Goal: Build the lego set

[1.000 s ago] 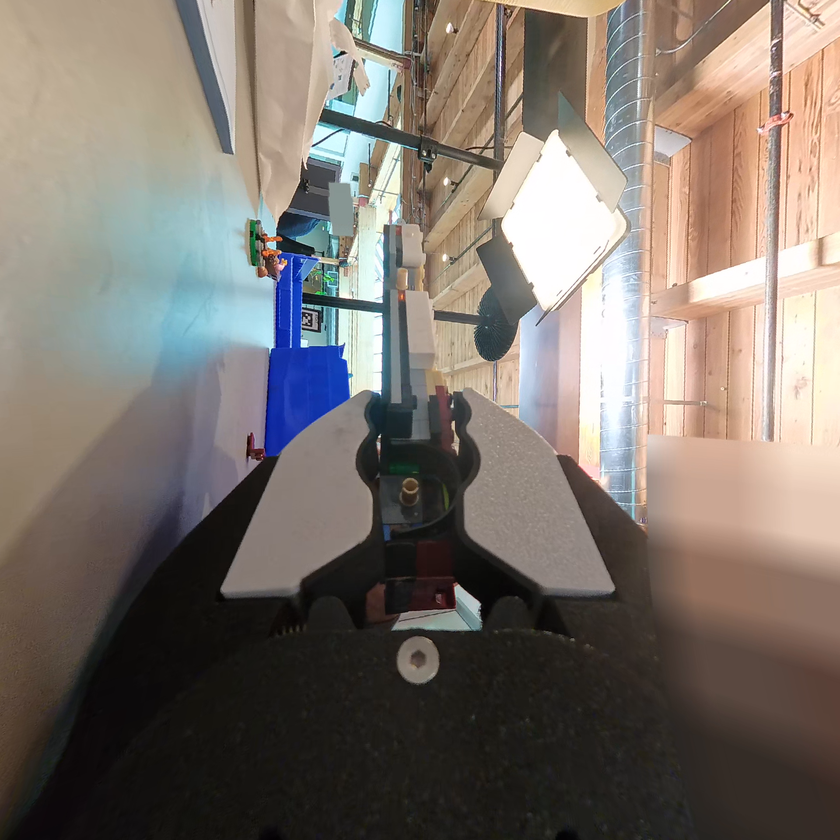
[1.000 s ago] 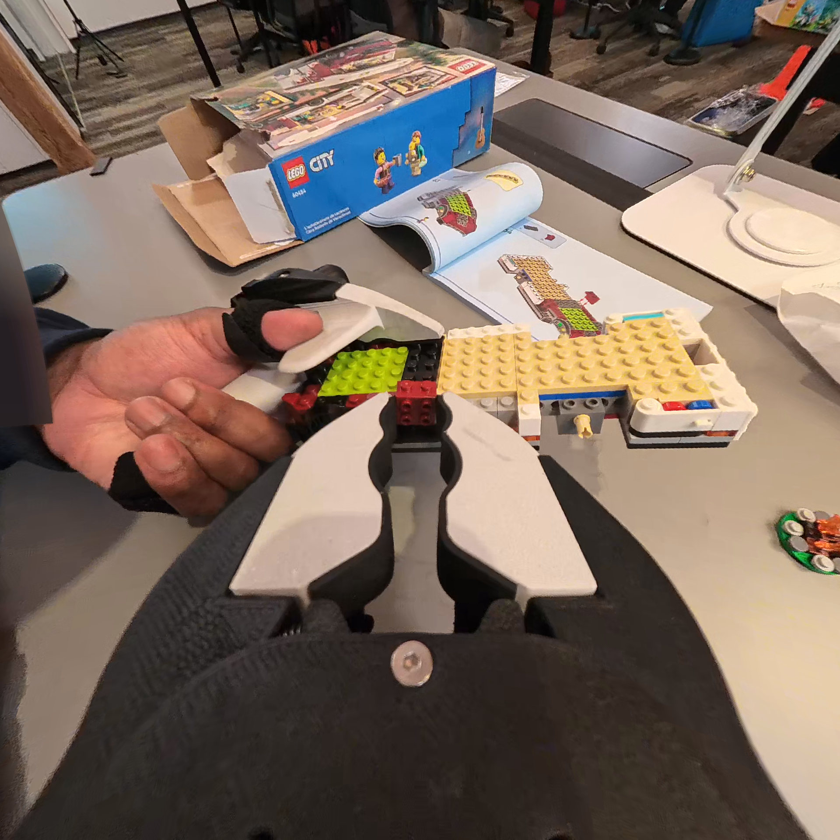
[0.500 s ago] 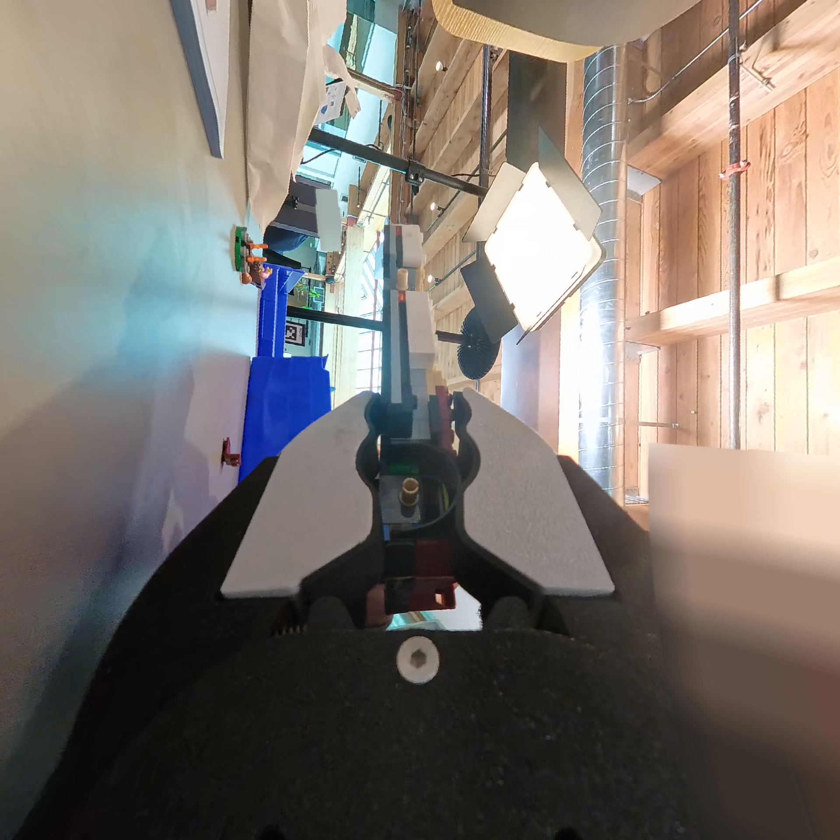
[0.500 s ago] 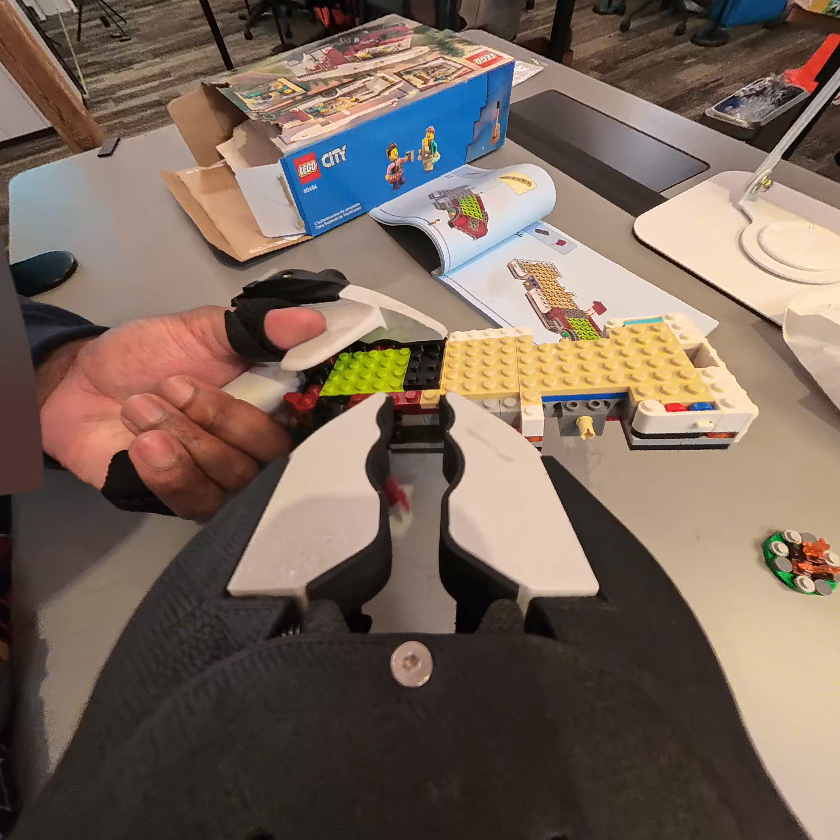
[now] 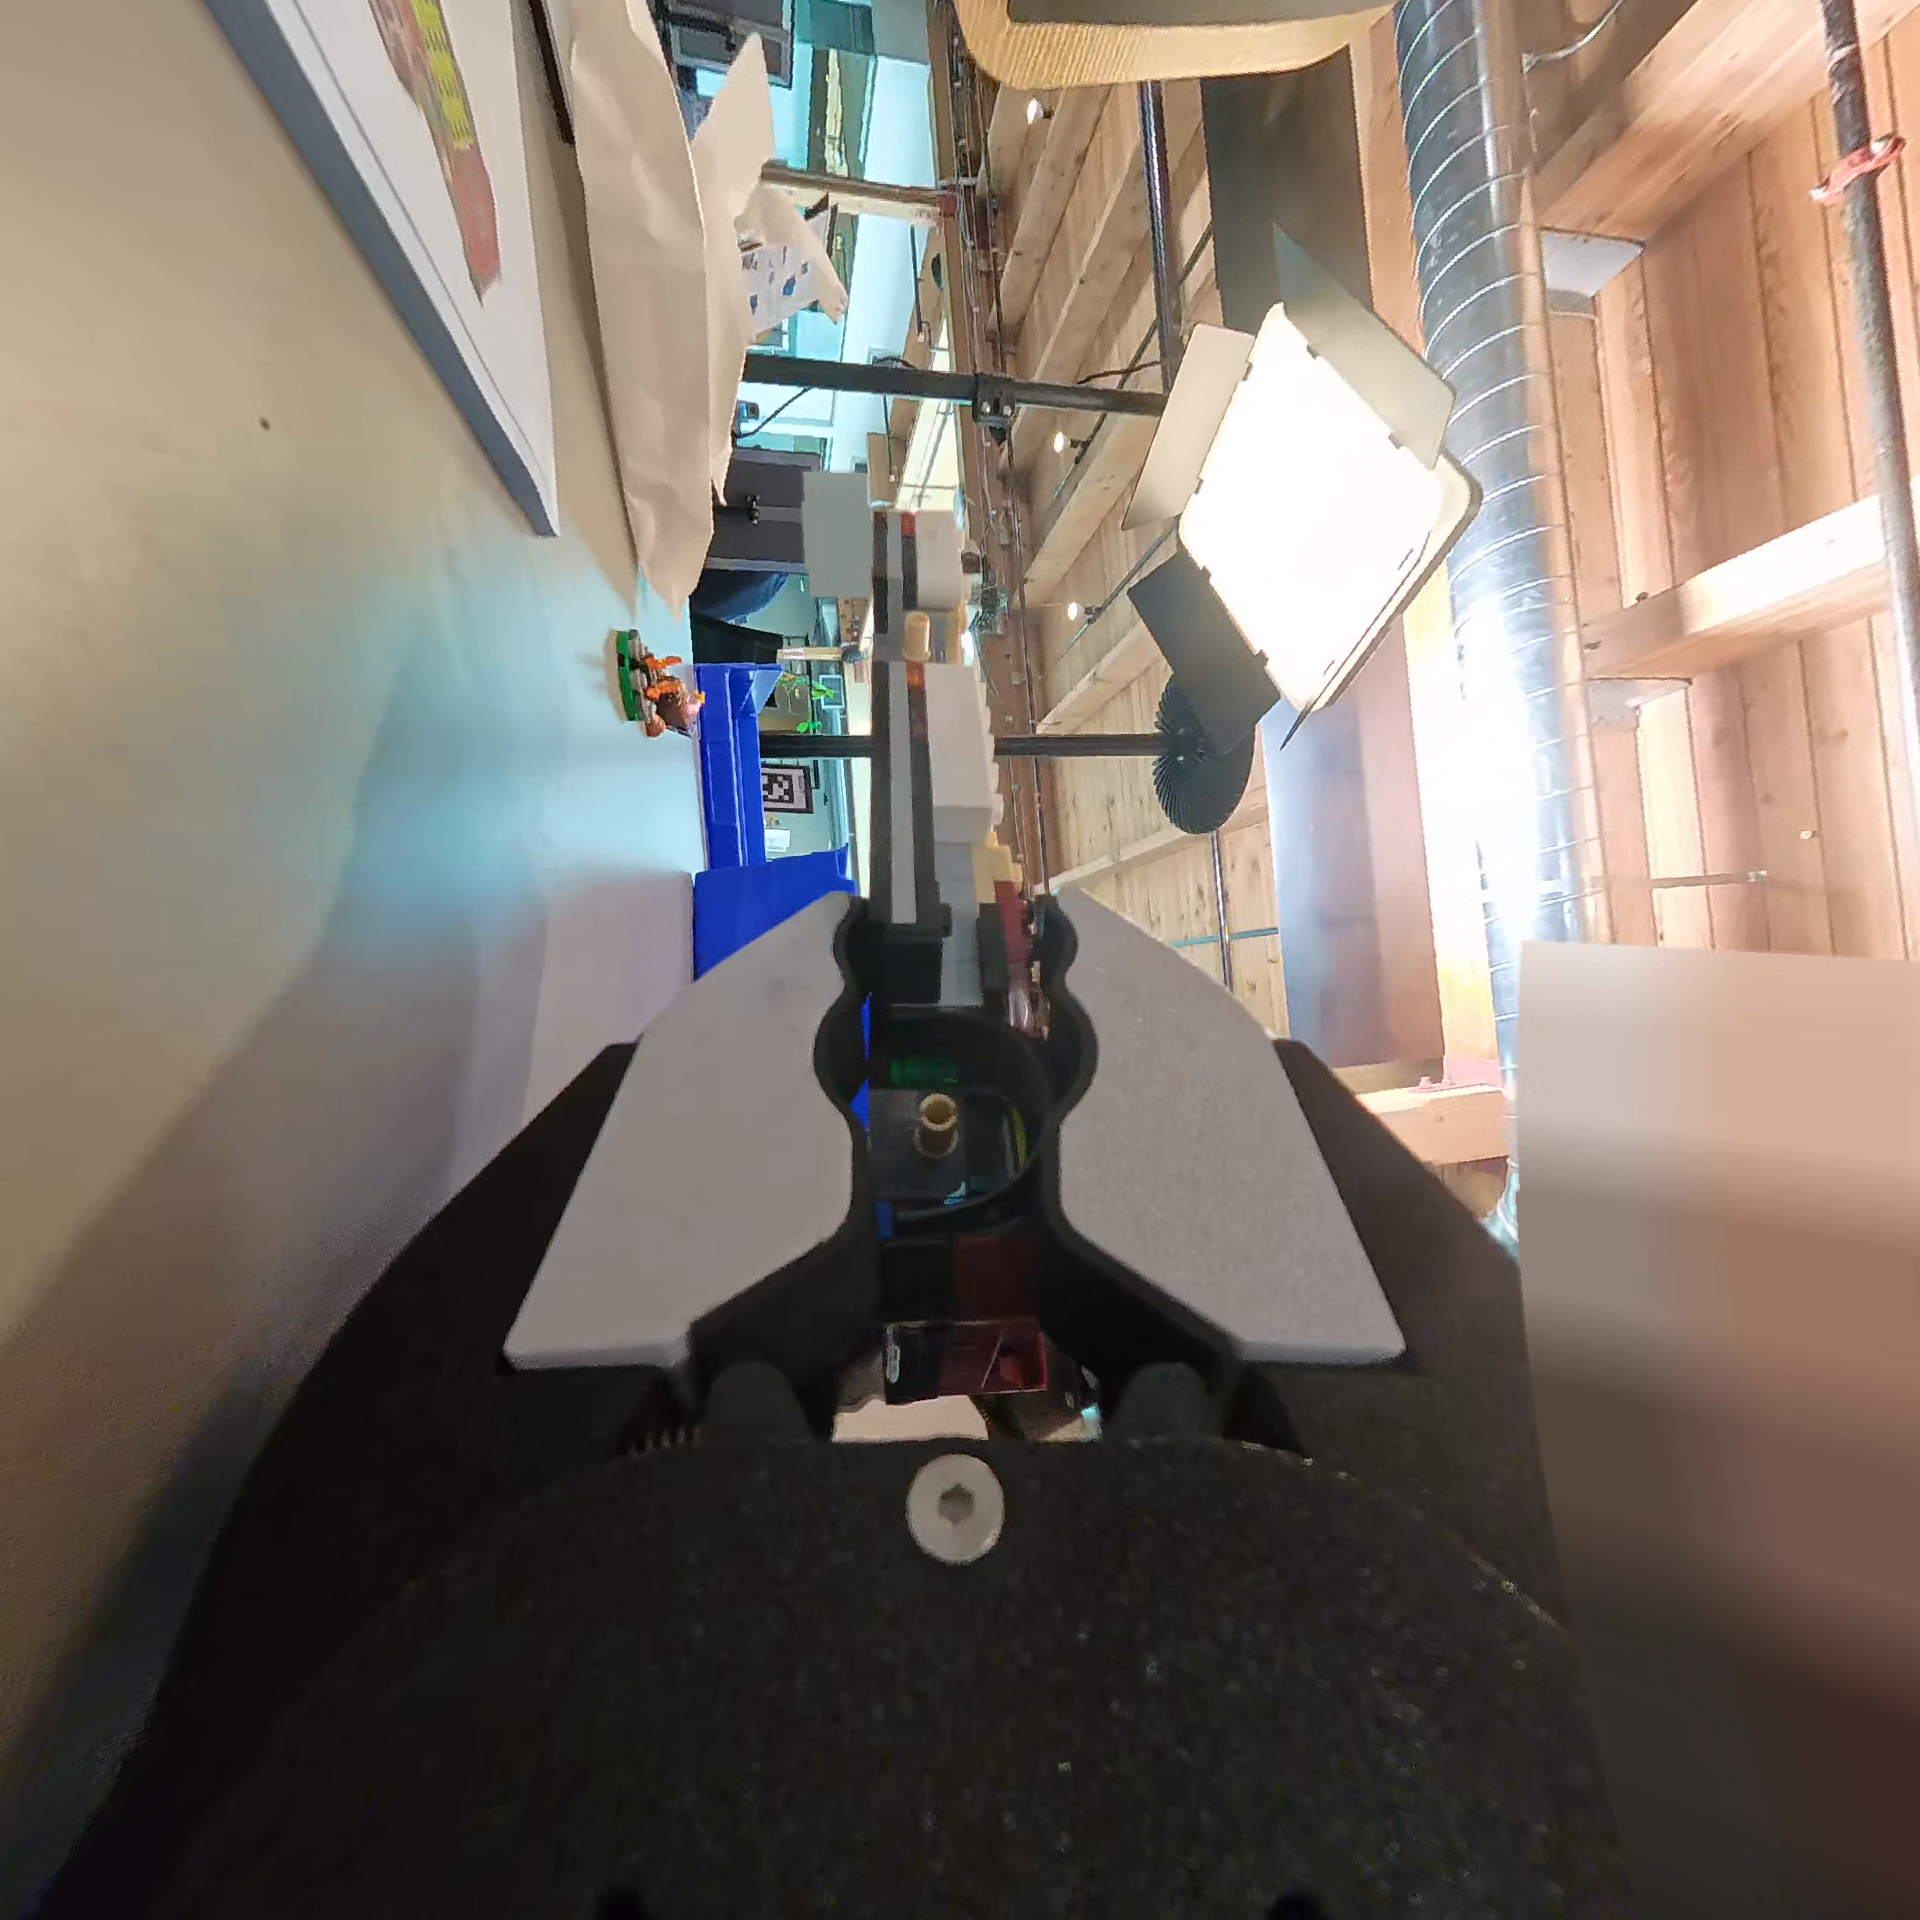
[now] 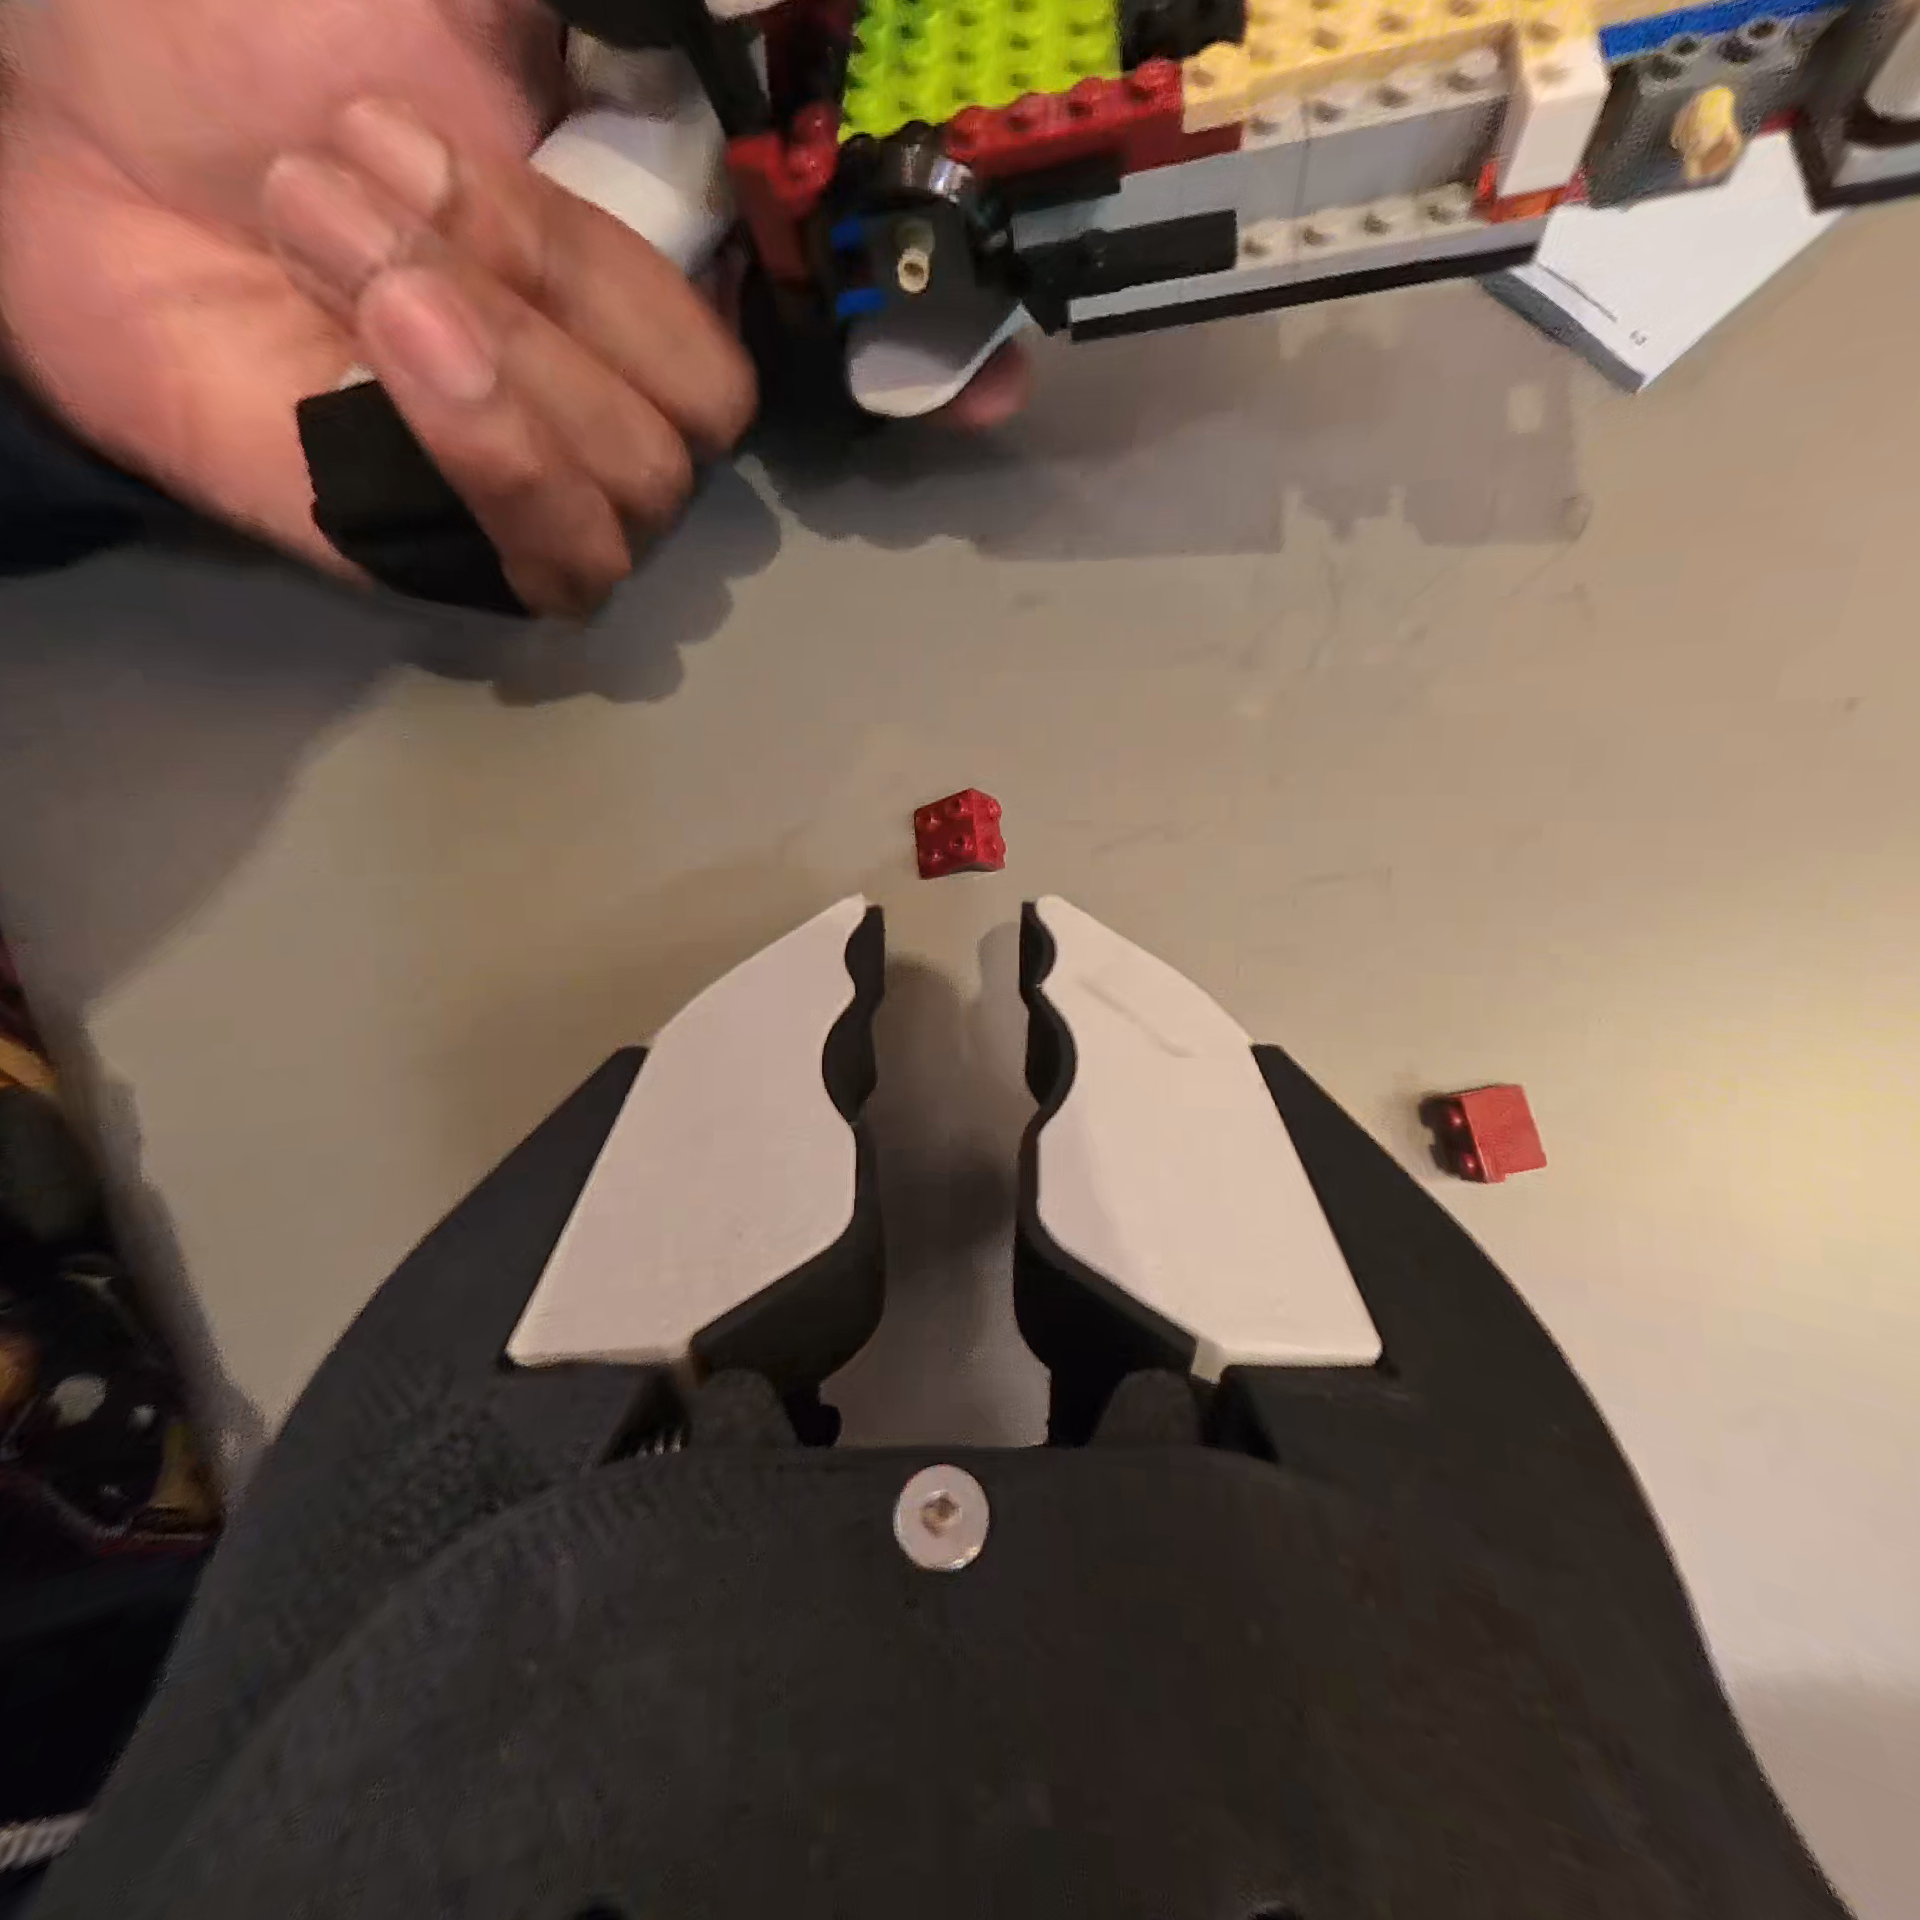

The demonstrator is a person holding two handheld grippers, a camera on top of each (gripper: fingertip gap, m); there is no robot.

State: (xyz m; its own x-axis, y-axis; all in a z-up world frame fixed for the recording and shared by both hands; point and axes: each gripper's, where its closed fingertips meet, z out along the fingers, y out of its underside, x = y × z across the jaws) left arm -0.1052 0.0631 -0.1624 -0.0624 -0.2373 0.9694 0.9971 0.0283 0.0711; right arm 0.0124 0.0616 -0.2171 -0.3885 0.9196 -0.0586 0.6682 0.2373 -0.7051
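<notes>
In the left wrist view, the bench (image 5: 208,831) is running up the left edge, turned on its side, with a white booklet (image 5: 416,260) and crumpled paper (image 5: 665,312) lying on it. A small round green plate with orange pieces (image 5: 649,691) is sitting farther along, just beside stacked blue bins (image 5: 748,831). In the middle, the left gripper (image 5: 951,925) is clamping a long brick model (image 5: 935,769), its grey fingers (image 5: 727,1122) pressing on the model's black and dark red end while the white and tan part is sticking out beyond the tips. To the right, a bright panel lamp (image 5: 1299,520) is glowing in front of a silver duct (image 5: 1486,416) and wooden walls.

In the right wrist view, a hand (image 6: 343,291) is showing at the upper left, blurred, holding the left gripper (image 6: 914,364), which is gripping the same model (image 6: 1143,156) with its lime, dark red and tan plates above the bench (image 6: 1351,675). In the centre, the right gripper (image 6: 951,914) is hovering low with its jaws apart and nothing between them; a small dark red brick (image 6: 958,833) is lying on the bench just beyond its tips, not touching them. Farther right, a second dark red brick (image 6: 1486,1132) is lying beside the gripper, and a white booklet's corner (image 6: 1662,270) is showing under the model.
</notes>
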